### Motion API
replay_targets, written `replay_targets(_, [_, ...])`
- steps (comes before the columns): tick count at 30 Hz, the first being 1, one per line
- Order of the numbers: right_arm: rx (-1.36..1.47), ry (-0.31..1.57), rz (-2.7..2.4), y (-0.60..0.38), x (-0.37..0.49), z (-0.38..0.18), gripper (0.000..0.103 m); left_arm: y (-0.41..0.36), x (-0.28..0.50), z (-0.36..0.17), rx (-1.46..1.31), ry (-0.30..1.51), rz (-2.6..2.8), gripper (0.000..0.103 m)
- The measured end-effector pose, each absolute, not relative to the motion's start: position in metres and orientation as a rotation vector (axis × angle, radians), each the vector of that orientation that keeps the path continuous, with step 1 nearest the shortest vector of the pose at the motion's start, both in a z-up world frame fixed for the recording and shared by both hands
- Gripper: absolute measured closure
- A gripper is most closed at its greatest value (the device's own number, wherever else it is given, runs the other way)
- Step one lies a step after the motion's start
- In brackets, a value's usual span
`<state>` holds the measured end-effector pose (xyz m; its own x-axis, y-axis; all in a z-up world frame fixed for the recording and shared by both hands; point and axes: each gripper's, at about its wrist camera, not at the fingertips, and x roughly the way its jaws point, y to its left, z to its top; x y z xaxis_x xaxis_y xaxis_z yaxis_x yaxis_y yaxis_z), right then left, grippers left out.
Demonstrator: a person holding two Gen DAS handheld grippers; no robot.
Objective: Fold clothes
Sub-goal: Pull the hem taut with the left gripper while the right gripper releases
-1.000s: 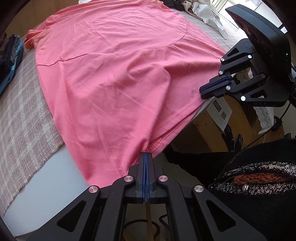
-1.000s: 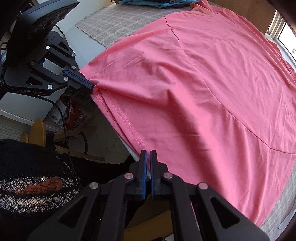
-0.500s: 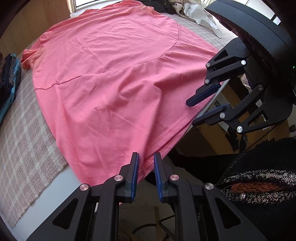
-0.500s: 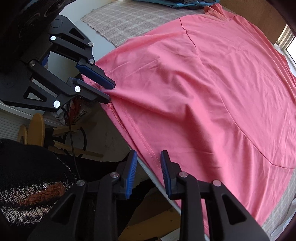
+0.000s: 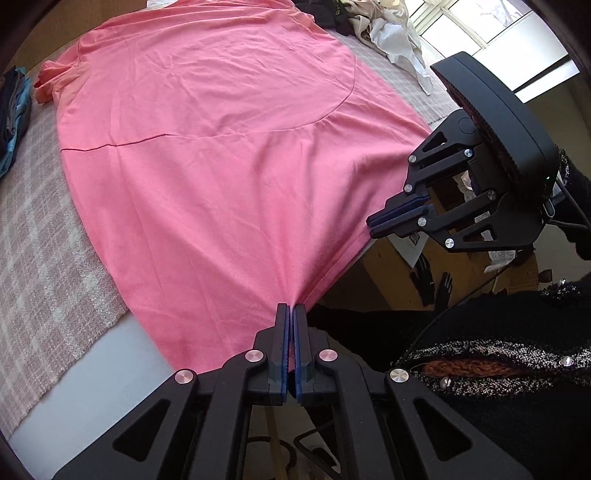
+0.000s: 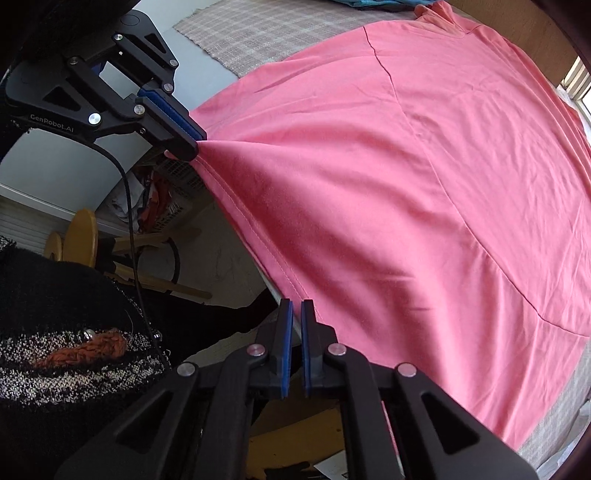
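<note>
Pink shirt (image 5: pixel 207 155) flat on the table (image 5: pixel 103 373); hem corners pinched in left gripper (image 5: pixel 290 308) and right gripper (image 6: pixel 297 304) jaws

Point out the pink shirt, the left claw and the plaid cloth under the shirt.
pink shirt (image 5: pixel 221 177): left wrist view, on the middle of its spread body.
left claw (image 5: pixel 290 314): left wrist view, between its fingertips, shut on the hem.
plaid cloth (image 5: pixel 40 258): left wrist view, on its bare part beside the shirt.

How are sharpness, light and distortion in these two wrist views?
Left wrist: sharp, no motion blur; window blown out white; fisheye bends the shirt and darkens the corners. Right wrist: also sharp; sunlit shirt with a hard shadow near its hem; a bright sliver of window at the right edge; the same curved, dark-cornered frame.
</note>
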<state>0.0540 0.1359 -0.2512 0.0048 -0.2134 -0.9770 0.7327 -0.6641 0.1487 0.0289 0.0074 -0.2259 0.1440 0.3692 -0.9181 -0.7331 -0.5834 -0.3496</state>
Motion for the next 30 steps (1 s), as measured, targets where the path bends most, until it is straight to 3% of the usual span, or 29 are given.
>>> replay_targets(3, [1.636, 0.517, -1.752, 0.154, 0.054, -0.243, 0.098, -0.003, 0.051, -0.233, -1.548, 0.478, 1.58, 0.074])
replay_targets(5, [1.61, 0.457, -1.812, 0.165, 0.052, -0.232, 0.096, -0.021, 0.052, -0.229, -1.557, 0.483, 1.622, 0.073])
replay_targets(9, [1.591, 0.488, -1.855, 0.168, 0.052, -0.232, 0.083, -0.055, 0.049, -0.232, -1.609, 0.463, 1.734, 0.073])
replay_targets(15, [1.704, 0.475, -1.796, 0.196, 0.053, -0.237, 0.083, -0.073, 0.045, -0.251, -1.671, 0.46, 1.802, 0.073])
replay_targets(17, [1.69, 0.413, -1.899, 0.215, 0.056, -0.222, 0.083, -0.076, 0.046, -0.253, -1.696, 0.416, 1.801, 0.073])
replay_targets(22, [1.676, 0.162, -2.215, 0.288, 0.063, -0.196, 0.07, -0.086, 0.034, -0.253, -1.746, 0.191, 1.839, 0.073])
replay_targets(25, [1.722, 0.032, -2.387, 0.335, 0.071, -0.196, 0.057, -0.079, 0.035, -0.258, -1.749, 0.214, 1.846, 0.077])
replay_targets(26, [1.766, -0.029, -2.431, 0.352, 0.075, -0.201, 0.056, -0.074, 0.037, -0.26, -1.743, 0.227, 1.841, 0.081])
replay_targets(27, [1.806, -0.1, -2.462, 0.372, 0.08, -0.205, 0.056, -0.07, 0.038, -0.261, -1.741, 0.24, 1.832, 0.095])
replay_targets(28, [1.843, -0.164, -2.487, 0.389, 0.085, -0.209, 0.056, -0.066, 0.04, -0.263, -1.742, 0.256, 1.828, 0.101])
replay_targets(30, [1.895, -0.258, -2.518, 0.414, 0.094, -0.217, 0.056, -0.061, 0.043, -0.263, -1.729, 0.278, 1.835, 0.101])
